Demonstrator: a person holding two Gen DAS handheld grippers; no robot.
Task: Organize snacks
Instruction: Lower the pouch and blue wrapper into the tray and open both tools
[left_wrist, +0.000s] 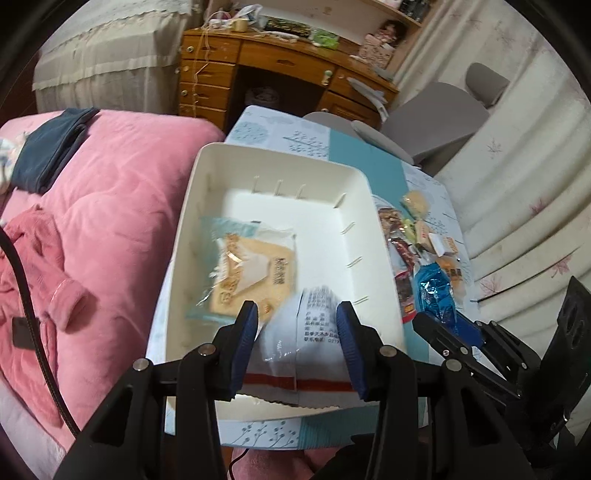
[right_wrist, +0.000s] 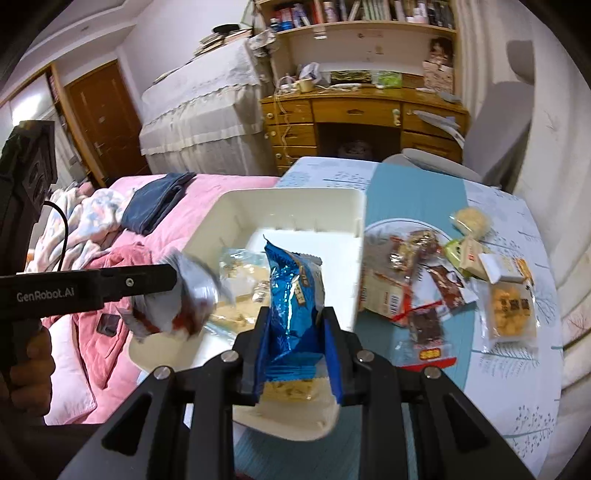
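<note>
Snacks split three ways: one packet lying in the white bin (left_wrist: 229, 173) on the tabletop (right_wrist: 413, 184), a loose pile (right_wrist: 436, 280) to the bin's right, two in hand. Left gripper (left_wrist: 297, 314) over the bin's near end, clamped on a white packet (left_wrist: 314, 332), long axis pointing forward. Right gripper (right_wrist: 295, 314) just beside, clenched on an upright blue packet (right_wrist: 291, 295), bin directly ahead and below.

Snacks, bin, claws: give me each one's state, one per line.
Left claw: shut on the white packet, above the bin.
Right claw: shut on the blue packet, upright.
Bin: open, one cracker pack lying inside.
Loose snacks: on the table, right of the bin.
</note>
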